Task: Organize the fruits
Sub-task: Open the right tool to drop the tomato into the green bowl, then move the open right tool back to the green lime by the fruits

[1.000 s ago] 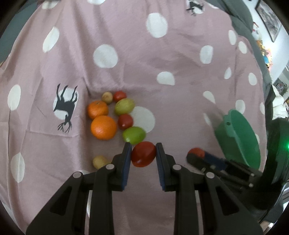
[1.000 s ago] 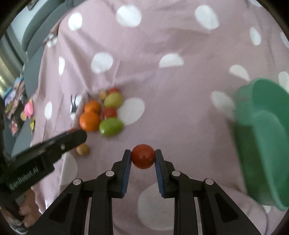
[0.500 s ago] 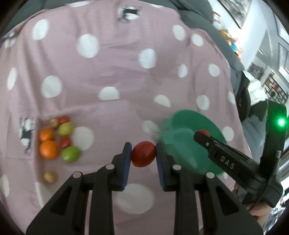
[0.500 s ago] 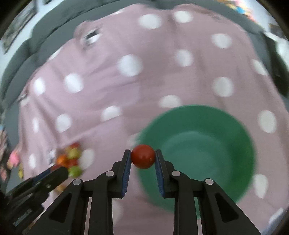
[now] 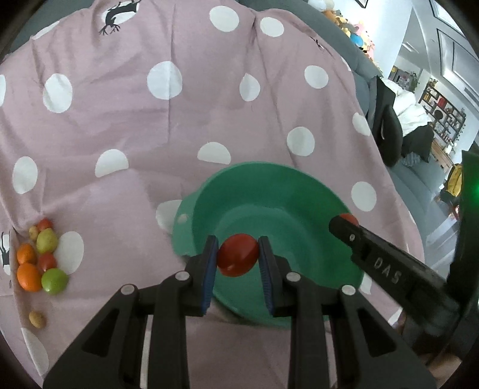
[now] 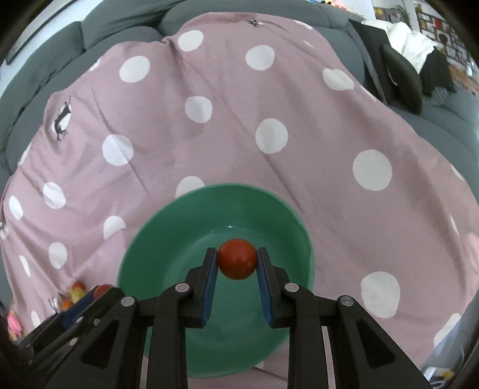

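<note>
Soft polka-dot blanket under the green bowl: both your grippers, left and right, clamp red tomatoes above it, so dropping from height risks bounce-out or tipping.

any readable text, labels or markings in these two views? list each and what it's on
"DAS": pale letters on the side of the right hand-held gripper, seen in the left wrist view.

No other text is readable. The pink cloth carries black deer silhouettes, which are pictures, not words. Shelves and wall frames in the background room are too small and blurred to read. The green bowl shows no label.
</note>
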